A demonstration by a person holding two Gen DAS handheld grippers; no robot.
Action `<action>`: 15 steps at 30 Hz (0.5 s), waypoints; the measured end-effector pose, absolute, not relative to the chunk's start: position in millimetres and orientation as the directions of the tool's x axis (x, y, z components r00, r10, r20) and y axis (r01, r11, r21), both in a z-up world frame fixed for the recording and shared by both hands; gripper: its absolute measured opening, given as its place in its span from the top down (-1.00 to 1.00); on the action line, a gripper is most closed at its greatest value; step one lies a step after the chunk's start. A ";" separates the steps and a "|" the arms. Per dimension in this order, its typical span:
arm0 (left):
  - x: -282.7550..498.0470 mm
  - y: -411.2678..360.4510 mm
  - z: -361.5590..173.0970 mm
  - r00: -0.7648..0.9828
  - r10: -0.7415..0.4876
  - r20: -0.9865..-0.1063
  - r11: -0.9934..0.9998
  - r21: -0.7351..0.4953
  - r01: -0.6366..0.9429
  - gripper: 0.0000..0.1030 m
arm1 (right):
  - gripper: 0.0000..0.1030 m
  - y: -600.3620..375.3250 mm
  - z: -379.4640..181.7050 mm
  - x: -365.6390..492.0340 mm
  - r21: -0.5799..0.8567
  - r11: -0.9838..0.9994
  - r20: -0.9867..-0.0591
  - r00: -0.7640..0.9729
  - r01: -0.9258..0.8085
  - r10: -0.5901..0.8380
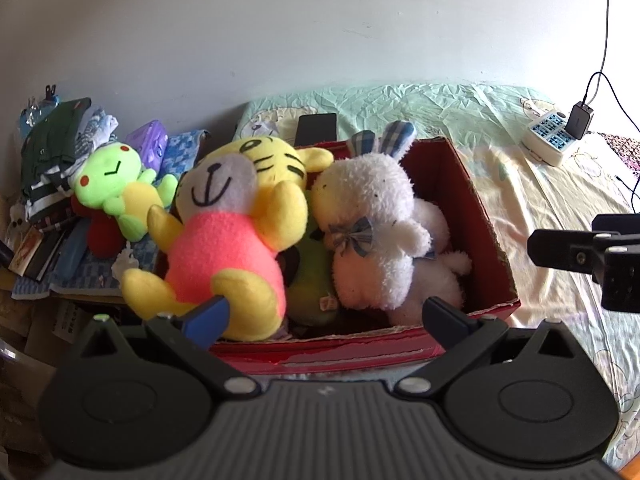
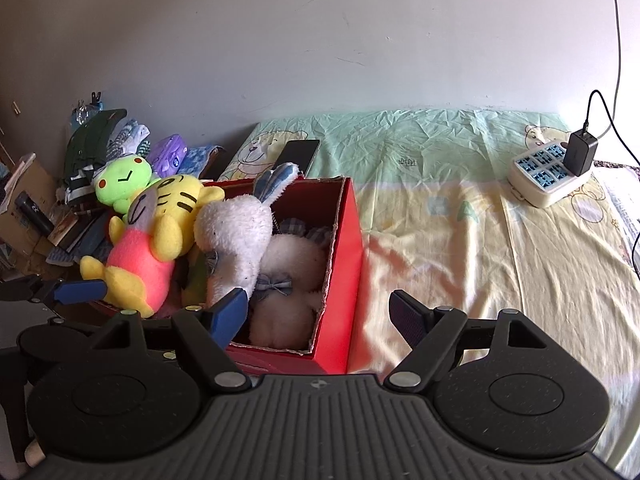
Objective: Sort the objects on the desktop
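Both the left gripper and right gripper stand released at the near edge of the red box crammed with a tiger plush and white rabbit plush.

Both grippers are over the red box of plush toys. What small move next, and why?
Probably ease the left gripper forward onto the tiger and close. Both grippers are open and empty; the tiger sprawls over the box's left edge, nearest its blue finger, while the rabbit sits inside.

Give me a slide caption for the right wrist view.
Open right gripper hovers at a red box packed with a tiger plush and white bunny plush.
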State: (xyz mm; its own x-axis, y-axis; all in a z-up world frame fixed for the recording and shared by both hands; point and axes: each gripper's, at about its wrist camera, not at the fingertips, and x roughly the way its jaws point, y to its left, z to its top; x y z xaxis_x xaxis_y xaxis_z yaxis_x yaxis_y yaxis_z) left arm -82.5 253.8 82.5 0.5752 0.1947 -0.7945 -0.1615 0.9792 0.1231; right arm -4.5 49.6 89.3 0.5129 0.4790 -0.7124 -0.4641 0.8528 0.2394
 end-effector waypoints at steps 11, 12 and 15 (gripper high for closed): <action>-85.0 282.2 82.0 0.556 0.212 -0.804 0.967 0.092 -0.237 -0.99 | -0.56 72.0 92.1 -10.3 0.201 0.813 -0.709 0.492 -0.546 0.506; -86.0 284.2 81.5 0.554 0.214 -0.805 0.966 0.091 -0.242 -0.99 | -0.56 74.3 92.3 -10.6 0.196 0.810 -0.710 0.490 -0.552 0.505; -87.0 291.2 78.9 0.540 0.226 -0.811 0.960 0.092 -0.264 -0.99 | -0.56 80.1 93.2 -10.2 0.191 0.803 -0.712 0.483 -0.565 0.509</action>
